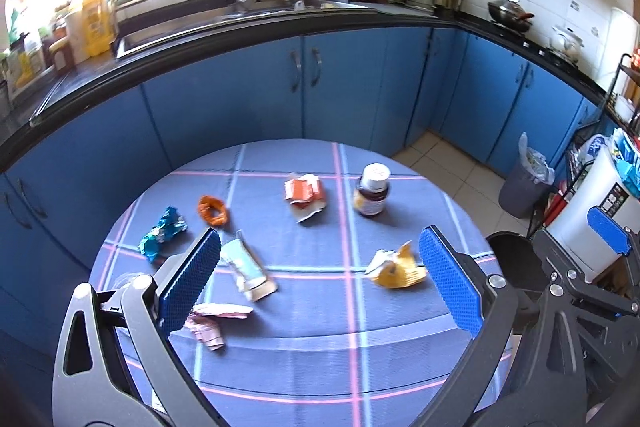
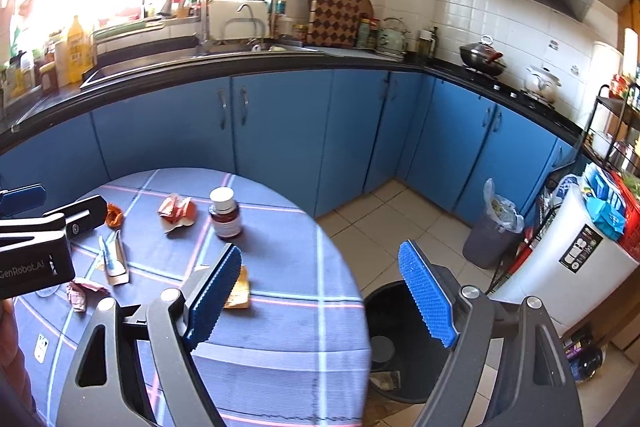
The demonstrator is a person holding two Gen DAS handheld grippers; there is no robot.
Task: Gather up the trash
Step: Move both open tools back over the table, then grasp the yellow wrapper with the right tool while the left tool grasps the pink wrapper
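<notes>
A round table with a blue plaid cloth [image 1: 304, 311] holds trash: a teal wrapper [image 1: 162, 233], an orange ring-shaped wrapper [image 1: 213, 210], an orange-white packet [image 1: 305, 193], a squeezed tube [image 1: 248, 269], a pink crumpled paper [image 1: 210, 323], a yellow wrapper [image 1: 398, 267] and a brown pill bottle [image 1: 372, 190]. My left gripper [image 1: 320, 287] is open above the table, empty. My right gripper [image 2: 320, 301] is open and empty over the table's right edge, above a black bin [image 2: 396, 347] on the floor. The bottle [image 2: 225, 214] and yellow wrapper [image 2: 239, 293] also show in the right wrist view.
Blue kitchen cabinets [image 1: 344, 87] under a black counter curve behind the table. A grey lined bin [image 1: 524, 187] stands on the tiled floor at right. A white appliance [image 2: 568, 255] and a black rack [image 2: 616, 131] stand at far right. The left gripper's body [image 2: 36, 251] shows at left.
</notes>
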